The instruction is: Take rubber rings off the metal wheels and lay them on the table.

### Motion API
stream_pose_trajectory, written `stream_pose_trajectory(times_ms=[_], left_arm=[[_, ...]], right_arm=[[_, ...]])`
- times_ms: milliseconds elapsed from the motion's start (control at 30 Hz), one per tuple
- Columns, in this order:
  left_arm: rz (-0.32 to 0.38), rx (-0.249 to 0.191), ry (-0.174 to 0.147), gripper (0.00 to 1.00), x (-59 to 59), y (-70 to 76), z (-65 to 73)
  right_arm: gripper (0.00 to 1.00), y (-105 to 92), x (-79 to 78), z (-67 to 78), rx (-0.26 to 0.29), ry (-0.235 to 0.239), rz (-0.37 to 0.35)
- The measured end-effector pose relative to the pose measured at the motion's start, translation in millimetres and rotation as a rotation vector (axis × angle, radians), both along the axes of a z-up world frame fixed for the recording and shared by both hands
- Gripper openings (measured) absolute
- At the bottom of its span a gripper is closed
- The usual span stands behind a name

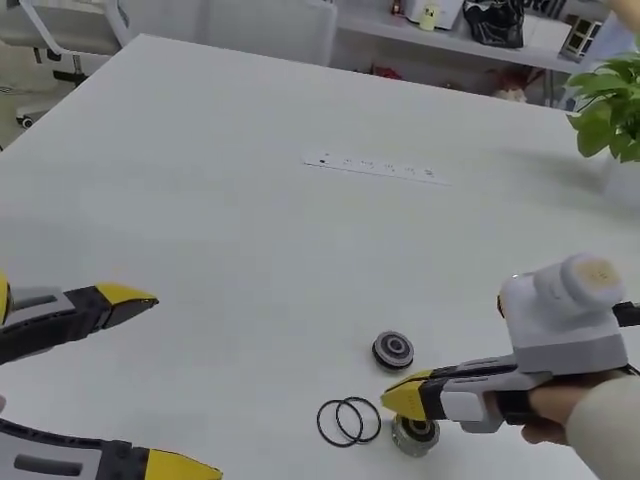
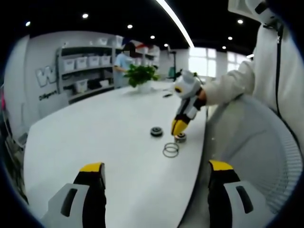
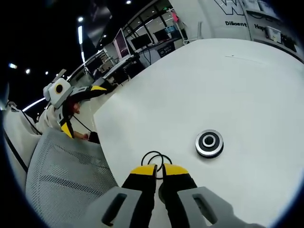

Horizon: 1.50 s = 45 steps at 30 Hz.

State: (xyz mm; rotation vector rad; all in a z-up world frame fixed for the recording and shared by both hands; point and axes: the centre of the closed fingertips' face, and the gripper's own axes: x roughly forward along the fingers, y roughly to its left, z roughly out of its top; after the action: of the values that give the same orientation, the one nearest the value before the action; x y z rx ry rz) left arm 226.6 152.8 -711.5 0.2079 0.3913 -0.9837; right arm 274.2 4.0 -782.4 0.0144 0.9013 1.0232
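Observation:
Two loose black rubber rings lie overlapping on the white table. A metal wheel with a black ring stands alone just beyond them. A second, bare-looking metal wheel sits right under the tips of my right gripper, whose jaws are shut together; whether they touch that wheel is hidden. My left gripper hangs wide open at the left with nothing between its jaws, well away from the wheels.
A white power strip lies mid-table farther back. A green plant stands at the far right corner. A grey mesh chair is close to the table's near edge. Shelves line the back wall.

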Motion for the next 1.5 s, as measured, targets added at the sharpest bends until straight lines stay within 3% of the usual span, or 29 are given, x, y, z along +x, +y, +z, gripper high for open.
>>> stream_pose_trajectory(times_ms=[333,467,767,1000,1500], left_arm=[[0.002,0.012,-0.003,0.9,1.7,0.4,1.0],[0.006,0.013,-0.002,0.91,1.9,-1.1,3.3],[0.033,0.031,-0.006,0.91,-0.4,-4.1,8.3],[0.067,0.04,-0.017,0.91,0.2,-4.3,18.1],[0.133,0.049,-0.049,0.93,1.7,-3.4,38.5]], right_arm=[[0.03,-8.6,9.6,13.2,0.002,-0.067,0.006],[0.04,-15.1,16.9,22.6,-0.005,-0.129,0.013],[0.08,-26.1,27.3,47.3,0.046,-0.191,-0.01],[0.17,-33.6,30.1,55.3,0.059,-0.204,-0.032],[0.3,-26.3,17.8,63.4,0.071,-0.233,0.035]])
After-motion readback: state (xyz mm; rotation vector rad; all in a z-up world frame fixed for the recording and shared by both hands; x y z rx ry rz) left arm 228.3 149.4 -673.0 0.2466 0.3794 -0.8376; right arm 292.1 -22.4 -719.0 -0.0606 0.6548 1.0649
